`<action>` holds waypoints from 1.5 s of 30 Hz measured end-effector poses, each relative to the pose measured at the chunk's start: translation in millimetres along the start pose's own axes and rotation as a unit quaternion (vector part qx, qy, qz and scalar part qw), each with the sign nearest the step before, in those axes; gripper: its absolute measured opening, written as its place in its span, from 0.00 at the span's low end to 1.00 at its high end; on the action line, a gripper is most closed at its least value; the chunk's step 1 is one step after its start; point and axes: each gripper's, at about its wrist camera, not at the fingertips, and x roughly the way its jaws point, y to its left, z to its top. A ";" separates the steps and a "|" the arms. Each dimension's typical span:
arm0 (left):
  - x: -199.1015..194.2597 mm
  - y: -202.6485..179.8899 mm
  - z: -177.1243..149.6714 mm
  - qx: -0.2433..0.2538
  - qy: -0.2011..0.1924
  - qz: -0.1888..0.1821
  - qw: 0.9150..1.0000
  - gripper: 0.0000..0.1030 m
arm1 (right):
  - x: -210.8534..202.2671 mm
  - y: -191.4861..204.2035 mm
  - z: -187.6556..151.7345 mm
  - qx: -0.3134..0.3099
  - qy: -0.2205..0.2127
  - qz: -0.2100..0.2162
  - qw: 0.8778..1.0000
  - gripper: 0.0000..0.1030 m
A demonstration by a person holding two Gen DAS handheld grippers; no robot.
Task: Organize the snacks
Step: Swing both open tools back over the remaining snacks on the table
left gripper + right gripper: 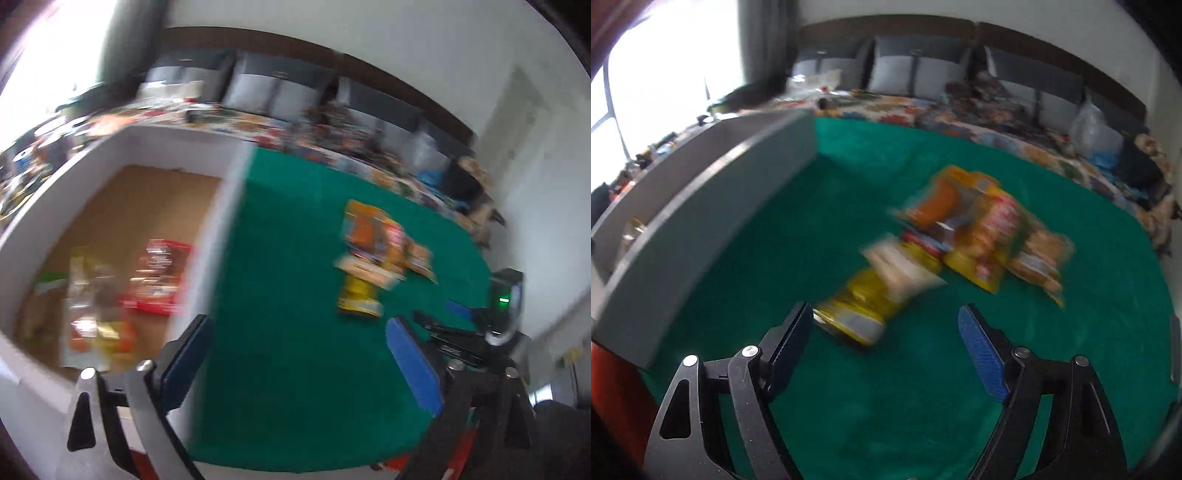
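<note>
Both claws gape empty as I watch: my right claw [884, 347] hangs just short of the snack pile [964, 243] on the green cloth [849, 406]. Left claw [299, 354] straddles the box wall [218, 236], packets [155, 280] inside.

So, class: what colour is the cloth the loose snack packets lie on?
Green. The cloth shows best in the right wrist view.

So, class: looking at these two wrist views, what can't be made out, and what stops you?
- Left wrist view: print on the red packet in the white box, smeared by motion blur.
- Right wrist view: how many packets form the snack pile on the green cloth; blur merges them.
- Right wrist view: the box's contents, hidden by its wall.
</note>
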 end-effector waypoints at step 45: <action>191.1 -56.6 -44.6 0.119 0.085 0.111 0.983 1.00 | 17.2 -144.8 -100.0 0.147 0.028 -0.089 0.985 0.88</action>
